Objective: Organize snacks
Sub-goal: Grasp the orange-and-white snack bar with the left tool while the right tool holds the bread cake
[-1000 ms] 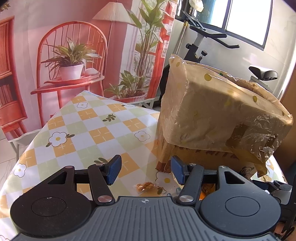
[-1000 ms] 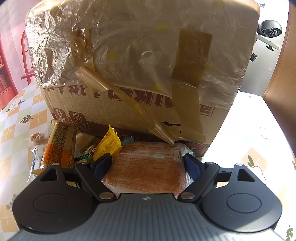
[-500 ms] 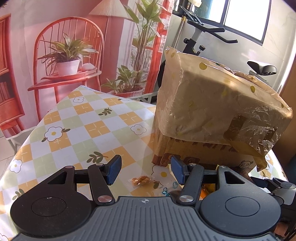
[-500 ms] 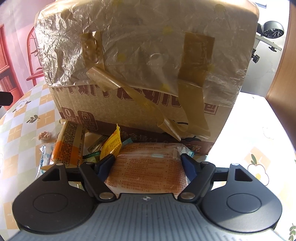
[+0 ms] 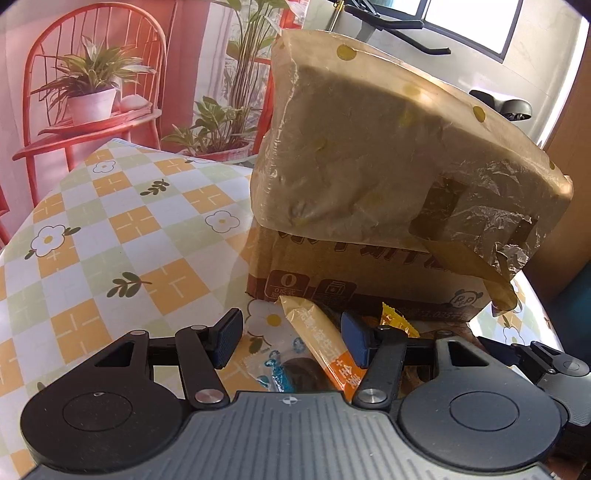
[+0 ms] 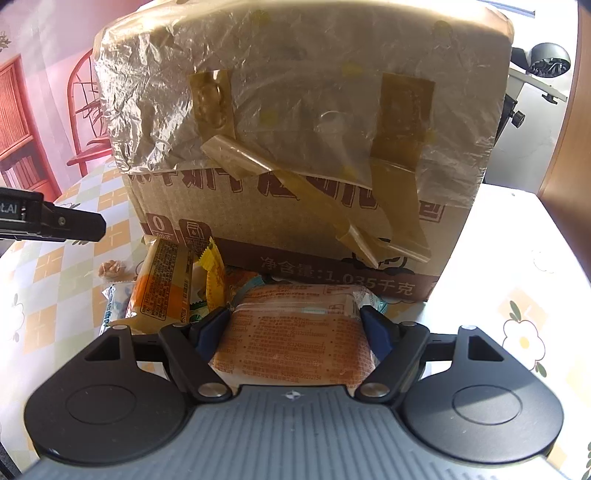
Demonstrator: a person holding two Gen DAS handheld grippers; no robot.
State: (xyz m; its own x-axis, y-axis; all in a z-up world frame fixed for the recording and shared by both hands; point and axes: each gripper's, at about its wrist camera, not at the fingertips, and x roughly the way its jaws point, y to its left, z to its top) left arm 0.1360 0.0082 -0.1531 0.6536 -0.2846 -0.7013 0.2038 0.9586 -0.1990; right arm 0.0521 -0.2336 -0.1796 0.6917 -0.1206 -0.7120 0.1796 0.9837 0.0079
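The right gripper (image 6: 295, 328), jaws just narrowed, clasps the flat orange snack packet (image 6: 295, 343) lying against the cardboard box (image 6: 303, 236), while the left gripper (image 5: 291, 341) hangs half-open and empty-handed over an orange snack stick (image 5: 325, 347) and clear wrapper (image 5: 275, 369) on the checked tablecloth (image 5: 122, 229).

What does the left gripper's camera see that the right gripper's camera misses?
Only the left view shows the window and a clear blue-printed packet between the open left gripper. Only the right view shows the wide orange packet the right gripper has been closing around. Both show the plastic-covered cardboard box and the orange stick packet.
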